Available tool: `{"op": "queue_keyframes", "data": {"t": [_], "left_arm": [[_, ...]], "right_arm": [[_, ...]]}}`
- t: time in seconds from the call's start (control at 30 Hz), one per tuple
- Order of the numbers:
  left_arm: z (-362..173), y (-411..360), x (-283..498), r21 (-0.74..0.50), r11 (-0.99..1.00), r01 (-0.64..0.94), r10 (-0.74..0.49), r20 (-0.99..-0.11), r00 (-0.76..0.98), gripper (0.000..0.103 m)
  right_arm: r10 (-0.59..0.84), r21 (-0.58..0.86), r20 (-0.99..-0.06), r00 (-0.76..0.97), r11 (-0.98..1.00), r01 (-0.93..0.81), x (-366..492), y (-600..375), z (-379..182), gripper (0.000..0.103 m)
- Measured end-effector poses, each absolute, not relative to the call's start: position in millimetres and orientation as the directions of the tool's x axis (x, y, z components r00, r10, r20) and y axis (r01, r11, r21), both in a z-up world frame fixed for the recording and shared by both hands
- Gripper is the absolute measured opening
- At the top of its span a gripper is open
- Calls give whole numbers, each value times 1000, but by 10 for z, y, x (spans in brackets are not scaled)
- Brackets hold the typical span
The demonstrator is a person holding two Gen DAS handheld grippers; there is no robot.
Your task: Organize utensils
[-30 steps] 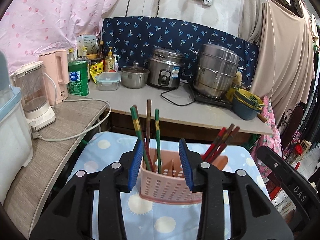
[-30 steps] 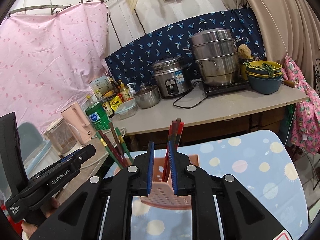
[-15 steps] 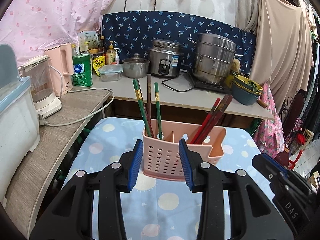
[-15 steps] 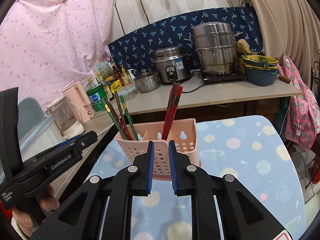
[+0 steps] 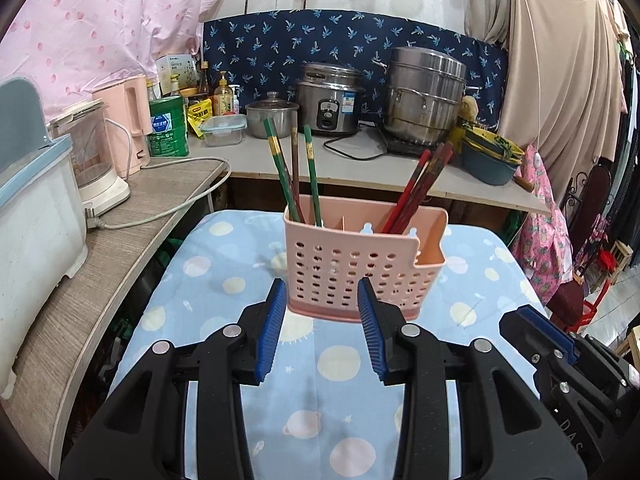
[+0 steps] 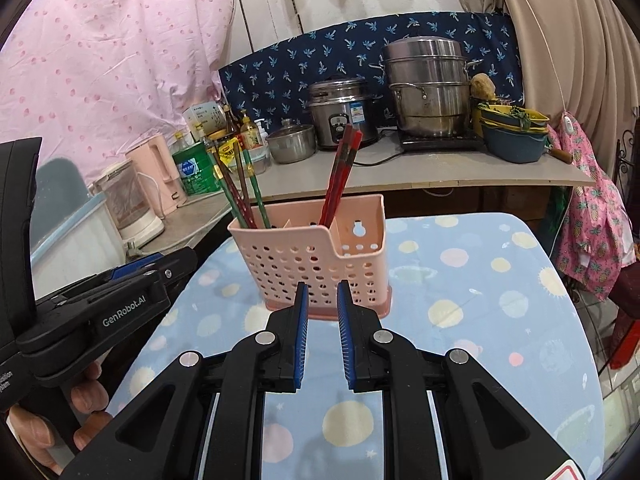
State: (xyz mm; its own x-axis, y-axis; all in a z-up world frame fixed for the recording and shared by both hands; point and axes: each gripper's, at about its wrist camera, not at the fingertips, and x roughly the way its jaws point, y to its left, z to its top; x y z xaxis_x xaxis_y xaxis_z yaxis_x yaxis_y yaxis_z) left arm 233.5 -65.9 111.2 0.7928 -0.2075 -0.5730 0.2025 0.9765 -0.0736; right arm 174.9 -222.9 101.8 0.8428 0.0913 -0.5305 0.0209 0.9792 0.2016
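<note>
Left wrist view: a cloth-covered counter (image 5: 224, 264) patterned with pale dots carries a pink perforated holder (image 5: 362, 264), green chopsticks (image 5: 310, 168) upright in its left compartment and red chopsticks (image 5: 416, 192) leaning in its right; the left gripper (image 5: 322, 320) sits just short of the holder's base, fingers apart with nothing between them. Right wrist view: against a cluttered kitchen backdrop, the right gripper (image 6: 322, 328) faces the holder near its base, fingers nearly together but with a clear gap, holding nothing. Judgement: chopsticks are light, stiff and smooth, so likely slippery; pinch mid-shaft above the rim, while the thin plastic holder could tip easily.
</note>
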Motion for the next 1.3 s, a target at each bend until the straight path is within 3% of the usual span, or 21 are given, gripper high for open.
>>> {"op": "queue_keyframes", "data": {"t": [0.33, 0.47, 1.3], "left_arm": [[868, -673, 2152, -42, 979, 202, -185, -612, 769, 35], [818, -667, 2099, -38, 980, 193, -176, -614, 770, 45], [605, -683, 1996, -16, 985, 170, -142, -634, 760, 57]], "right_arm": [[70, 171, -563, 823, 985, 34, 1571, -2150, 800, 16], [66, 177, -572, 818, 983, 45, 1548, -2176, 753, 20], [28, 121, -601, 798, 991, 56, 1542, -2063, 627, 32]]}}
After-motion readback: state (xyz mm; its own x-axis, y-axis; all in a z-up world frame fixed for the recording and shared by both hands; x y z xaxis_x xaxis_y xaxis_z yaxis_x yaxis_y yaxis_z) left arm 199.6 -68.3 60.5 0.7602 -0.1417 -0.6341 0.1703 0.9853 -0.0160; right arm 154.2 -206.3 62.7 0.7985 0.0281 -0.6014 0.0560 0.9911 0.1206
